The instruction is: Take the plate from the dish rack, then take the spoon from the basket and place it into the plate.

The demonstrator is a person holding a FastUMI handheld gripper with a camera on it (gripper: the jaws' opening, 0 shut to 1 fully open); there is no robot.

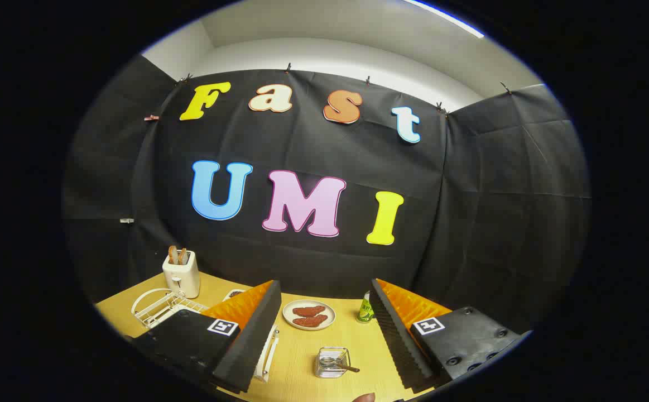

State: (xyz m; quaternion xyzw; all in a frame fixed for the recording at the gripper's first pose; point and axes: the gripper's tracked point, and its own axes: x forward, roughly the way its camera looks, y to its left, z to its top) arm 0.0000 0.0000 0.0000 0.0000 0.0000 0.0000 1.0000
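Note:
My gripper (324,290) is open and held above the wooden table (302,357), with nothing between its fingers. Between the fingers and lower down stands a small wire basket (332,363) with a spoon (345,367) in it, the handle sticking out to the right. The white wire dish rack (157,306) sits left of the left finger, which hides part of it. I cannot make out a plate in the rack. A white piece (268,350) shows at the left finger's inner edge; what it is I cannot tell.
A white plate with two brown food pieces (308,314) lies ahead between the fingers. A green can (365,308) stands by the right finger. A white toaster with toast (181,272) is behind the rack. A person's fingertip (364,397) shows lowest in view.

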